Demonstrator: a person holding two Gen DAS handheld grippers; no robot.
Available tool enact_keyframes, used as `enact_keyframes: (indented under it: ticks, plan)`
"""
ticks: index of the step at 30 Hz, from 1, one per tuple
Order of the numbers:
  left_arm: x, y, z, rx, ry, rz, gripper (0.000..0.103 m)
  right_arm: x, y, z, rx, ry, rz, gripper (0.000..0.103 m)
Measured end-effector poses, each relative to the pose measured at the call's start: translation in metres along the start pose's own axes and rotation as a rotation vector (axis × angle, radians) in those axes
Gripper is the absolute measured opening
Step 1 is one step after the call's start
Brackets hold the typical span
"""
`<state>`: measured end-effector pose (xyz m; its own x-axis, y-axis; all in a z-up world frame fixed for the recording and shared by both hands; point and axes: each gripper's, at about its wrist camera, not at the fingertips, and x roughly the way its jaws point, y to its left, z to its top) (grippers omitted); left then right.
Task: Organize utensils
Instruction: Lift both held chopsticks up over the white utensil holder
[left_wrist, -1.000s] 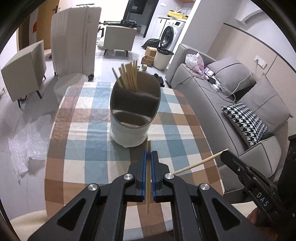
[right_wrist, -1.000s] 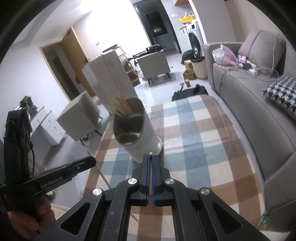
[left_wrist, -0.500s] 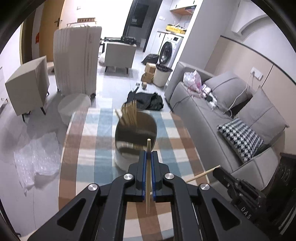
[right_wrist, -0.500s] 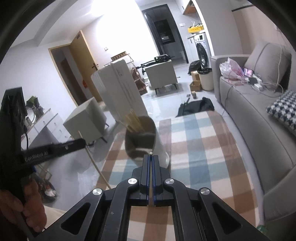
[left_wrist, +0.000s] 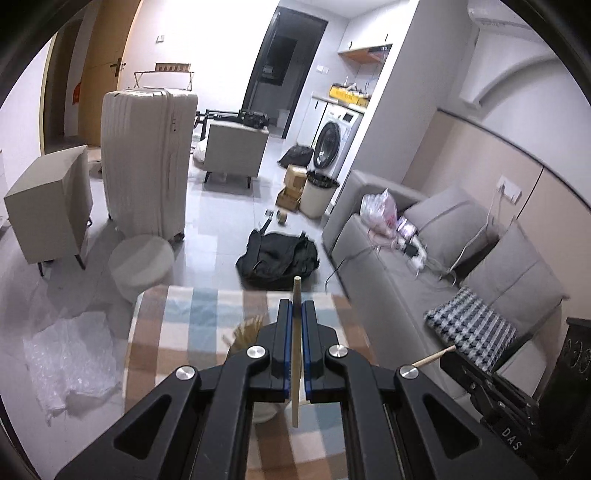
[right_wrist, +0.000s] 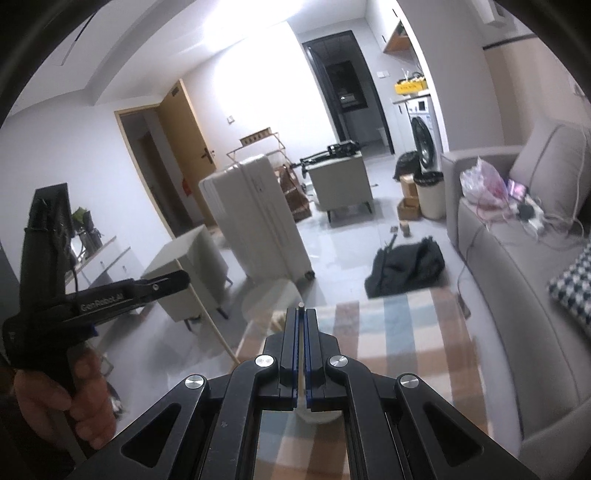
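Observation:
My left gripper is shut on a wooden chopstick that stands upright between its blue pads. My right gripper is shut on a second chopstick, whose tip shows just past the pads. Both hang above the checked tablecloth. The white utensil holder is mostly hidden beneath the jaws; its bundle of chopsticks pokes out on the left. In the right wrist view the holder's base shows low down, and the left gripper grips its chopstick at the left.
A grey sofa with cushions runs along the right. Past the table's far edge on the floor are a black bag, a round stool, a white suitcase and bubble wrap. A hand holds the left gripper's handle.
Both grippers have risen and tipped up, each still holding its chopstick. The holder has slid down the views and now lies mostly under the jaws.

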<state>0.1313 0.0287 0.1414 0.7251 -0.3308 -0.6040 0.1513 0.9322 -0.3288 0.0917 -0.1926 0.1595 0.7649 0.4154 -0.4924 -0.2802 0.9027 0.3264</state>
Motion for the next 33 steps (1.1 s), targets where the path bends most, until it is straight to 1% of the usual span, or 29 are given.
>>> enact_keyframes:
  ticks: [6, 12, 23, 25, 27, 33]
  plan:
    - [0.017, 0.005, 0.018, -0.005, -0.019, 0.01, 0.0, 0.02, 0.004, 0.032, -0.029, 0.001, -0.002, 0.001]
    - [0.037, 0.014, 0.026, -0.003, -0.03, 0.023, 0.0, 0.045, 0.006, 0.044, -0.068, 0.031, -0.01, 0.001]
    - [0.073, 0.032, 0.017, -0.047, 0.004, 0.015, 0.0, 0.088, 0.005, 0.05, -0.128, 0.102, -0.015, 0.001]
    - [0.077, 0.034, 0.018, -0.052, 0.01, -0.004, 0.0, 0.095, 0.005, 0.049, -0.141, 0.122, -0.014, 0.001]
    - [0.08, 0.034, 0.017, -0.042, 0.002, 0.013, 0.0, 0.101, 0.004, 0.047, -0.145, 0.14, -0.015, 0.001]
    - [0.092, 0.039, 0.009, -0.082, 0.034, -0.008, 0.0, 0.115, 0.007, 0.037, -0.166, 0.182, -0.026, 0.001]
